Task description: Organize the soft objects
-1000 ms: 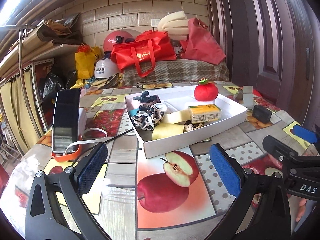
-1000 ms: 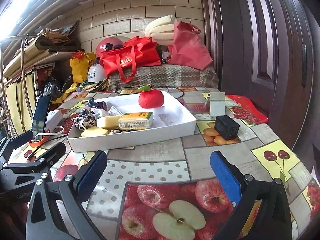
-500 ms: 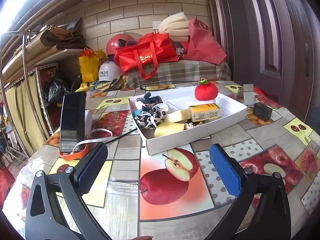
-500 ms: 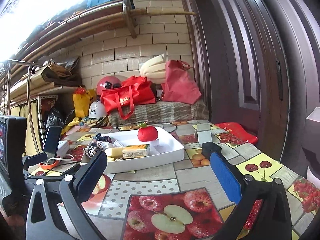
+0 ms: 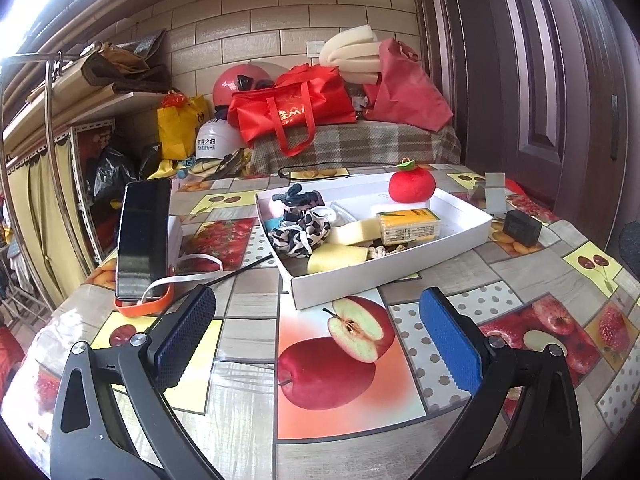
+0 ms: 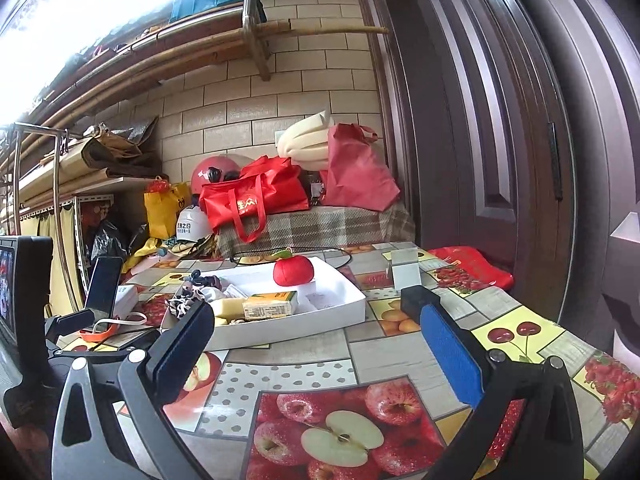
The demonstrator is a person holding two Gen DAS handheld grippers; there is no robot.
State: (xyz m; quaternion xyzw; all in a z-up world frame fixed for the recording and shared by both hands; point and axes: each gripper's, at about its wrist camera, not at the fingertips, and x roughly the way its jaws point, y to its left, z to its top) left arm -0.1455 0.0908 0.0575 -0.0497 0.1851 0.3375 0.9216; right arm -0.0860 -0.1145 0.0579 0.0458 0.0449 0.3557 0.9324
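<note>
A shallow white tray (image 5: 384, 276) was seen on the table (image 5: 460, 272), just ahead of both tools. Soft things were gathered in it, largest to smallest: a red plush apple (image 5: 412, 186) at the far end, a yellow tissue pack (image 5: 408, 225) mid-tray, yellow sponges (image 5: 336, 258) and a black-and-white scrunchie (image 5: 300, 232) at the near left. The left tool (image 5: 316, 340) was held wide open above the table, nothing gripped. The right tool (image 6: 316, 340) was likewise spread wide and empty. The table was covered with a fruit-patterned cloth; a phone (image 5: 142, 236) was propped left of the tray. Red bags (image 5: 292, 106) were piled before a brick wall (image 5: 280, 20).
</note>
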